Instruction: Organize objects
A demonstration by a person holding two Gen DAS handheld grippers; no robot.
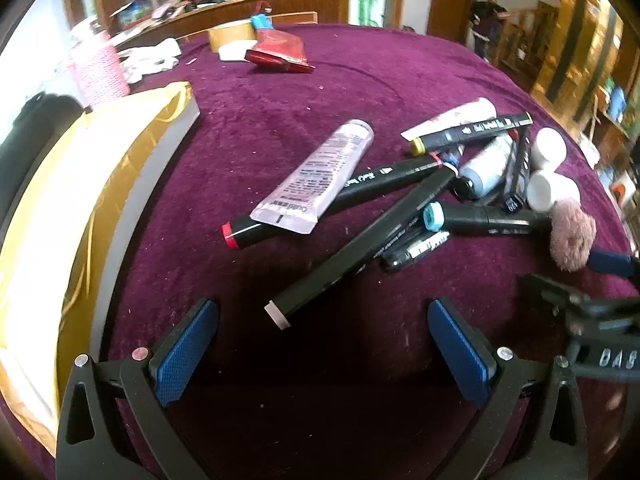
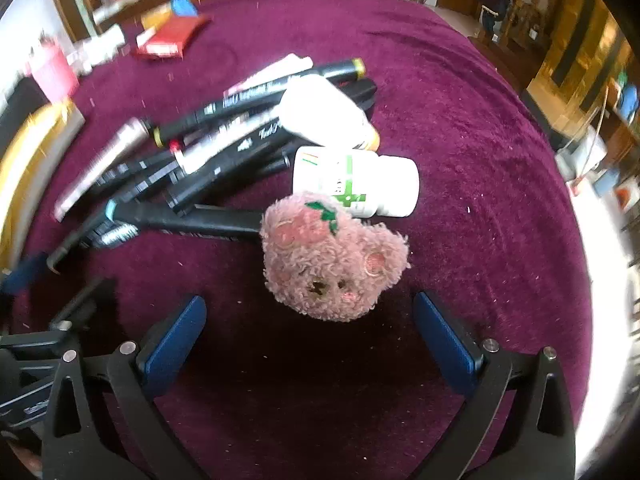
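Note:
A heap of black markers [image 1: 360, 256] lies on the purple tablecloth [image 1: 280, 120], with a clear pinkish tube [image 1: 316, 176] across one of them. Two white bottles [image 1: 548, 164] and a pink plush bear head [image 1: 570, 236] lie at the heap's right. My left gripper [image 1: 322, 320] hangs open just short of the nearest marker's white end. In the right wrist view the bear head [image 2: 334, 258] sits just beyond my open right gripper [image 2: 308, 316], with a white bottle [image 2: 356, 180] bearing a green cross behind it and the markers [image 2: 192, 160] to the left. Nothing is between either pair of fingers.
A gold and white box [image 1: 80, 208] stands at the left. A pink cylinder [image 1: 98, 68], a red packet [image 1: 280, 54] and a white cloth [image 1: 148, 58] lie at the table's far side. The right gripper's body [image 1: 600, 320] shows at the left view's right edge.

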